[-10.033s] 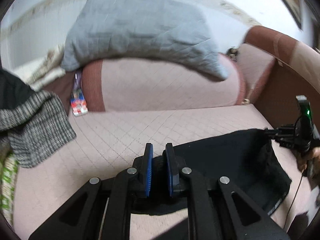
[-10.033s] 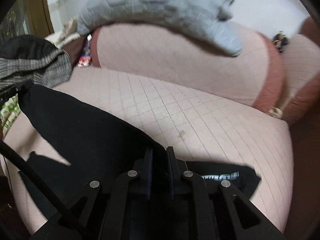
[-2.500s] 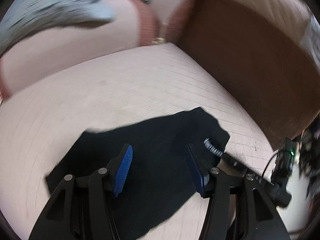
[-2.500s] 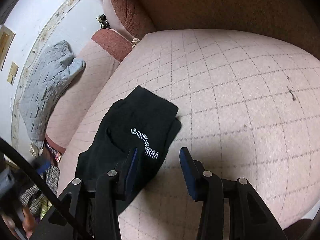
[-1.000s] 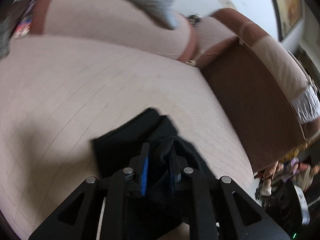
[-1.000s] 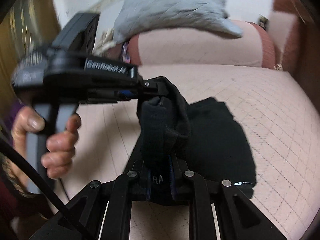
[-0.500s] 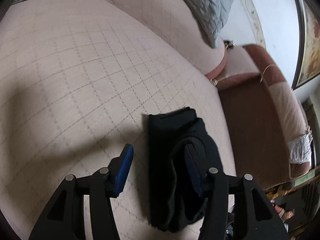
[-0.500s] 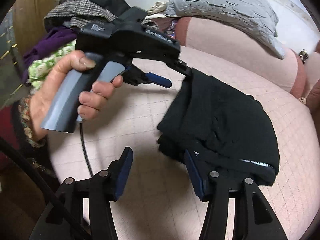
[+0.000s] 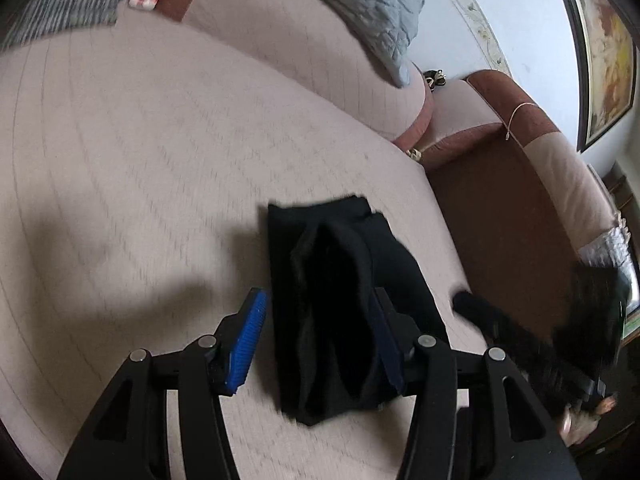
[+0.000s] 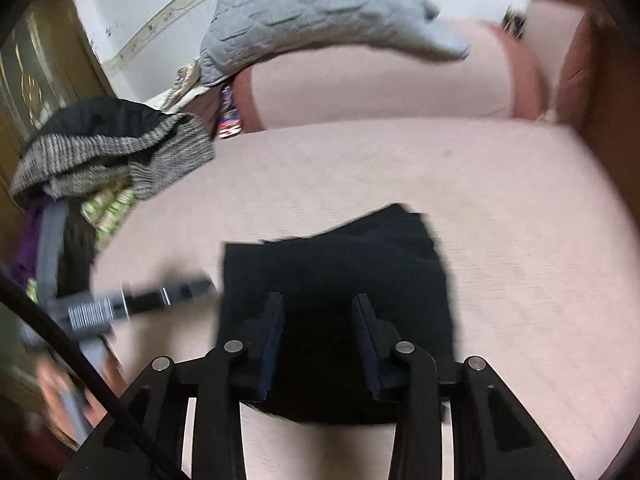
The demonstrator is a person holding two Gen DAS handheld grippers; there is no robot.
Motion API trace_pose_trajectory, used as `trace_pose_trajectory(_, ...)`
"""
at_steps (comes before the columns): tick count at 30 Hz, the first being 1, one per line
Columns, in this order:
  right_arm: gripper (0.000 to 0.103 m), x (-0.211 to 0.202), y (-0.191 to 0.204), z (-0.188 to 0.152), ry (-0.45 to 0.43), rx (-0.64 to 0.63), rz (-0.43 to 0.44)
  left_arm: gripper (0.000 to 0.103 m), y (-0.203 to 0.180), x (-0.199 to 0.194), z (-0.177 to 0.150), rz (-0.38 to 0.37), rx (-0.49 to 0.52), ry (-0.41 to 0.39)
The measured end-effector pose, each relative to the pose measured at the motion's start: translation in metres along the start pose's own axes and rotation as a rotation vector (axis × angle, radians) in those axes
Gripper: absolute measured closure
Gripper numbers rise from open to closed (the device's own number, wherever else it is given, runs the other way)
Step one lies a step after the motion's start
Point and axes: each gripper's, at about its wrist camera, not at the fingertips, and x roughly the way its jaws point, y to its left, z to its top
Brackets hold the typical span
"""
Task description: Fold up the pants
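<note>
The black pants (image 9: 336, 292) lie folded into a small bundle on the pink quilted sofa seat (image 9: 132, 152). My left gripper (image 9: 316, 316) is open, its blue-padded fingers spread either side of the bundle's near end. In the right wrist view the same pants (image 10: 340, 264) lie flat, and my right gripper (image 10: 318, 312) is open just above their near edge, holding nothing. The left gripper's handle (image 10: 132, 304) shows blurred at the left of that view.
A grey quilted cushion (image 10: 320, 12) lies over the sofa back. A pile of clothes with a grey knit piece (image 10: 108, 152) sits at the seat's left end. A brown armrest (image 9: 512, 200) bounds the right side. A framed picture (image 9: 604, 48) hangs on the wall.
Both grippers were shut on the pants a second ago and have opened and let go. The bundle now rests on the seat; the right gripper has swung over it.
</note>
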Motion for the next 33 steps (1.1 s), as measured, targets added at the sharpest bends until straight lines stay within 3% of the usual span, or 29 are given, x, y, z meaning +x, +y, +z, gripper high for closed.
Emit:
trace_pose_trajectory(5,0.068,0.068,0.021,0.035,0.246,-0.049,0.169,0.055,0.013,0.010,-0.032,0.032,-0.001,0.107)
trace_pose_trajectory(7,0.068,0.110,0.029,0.040,0.359,-0.055,0.145,0.055,0.019,0.016,-0.035,0.041,-0.018,0.130)
trace_pose_trajectory(10,0.068,0.152,0.030,0.046,0.414,-0.020,0.093,0.057,0.018,0.016,-0.036,0.050,0.001,0.125)
trace_pose_trajectory(14,0.066,0.172,0.031,0.057,0.416,0.066,0.072,0.057,0.017,0.010,-0.034,0.083,0.039,0.109)
trace_pose_trajectory(16,0.064,0.162,0.032,0.063,0.392,0.078,0.094,0.057,0.018,0.002,-0.032,0.066,0.039,0.095)
trace_pose_trajectory(18,0.062,0.131,0.023,0.072,0.288,0.096,0.171,0.057,0.017,-0.008,-0.029,0.057,0.053,0.062)
trace_pose_trajectory(21,0.058,0.080,-0.009,0.076,0.144,0.139,0.146,0.057,0.012,-0.021,-0.026,0.077,0.088,-0.006)
trace_pose_trajectory(24,0.058,0.043,-0.050,0.061,0.076,0.154,0.002,0.057,0.006,-0.022,-0.029,0.085,0.103,-0.033)
trace_pose_trajectory(27,0.058,0.026,-0.078,0.033,0.063,0.121,-0.133,0.057,-0.009,-0.019,-0.034,0.148,0.153,-0.059)
trace_pose_trajectory(30,0.067,0.021,-0.098,0.003,0.062,0.150,-0.128,0.056,-0.040,-0.004,-0.027,0.152,0.211,-0.080)
trace_pose_trajectory(33,0.068,0.021,-0.106,-0.020,0.040,0.199,-0.063,0.055,-0.059,0.017,-0.025,0.193,0.287,-0.060)
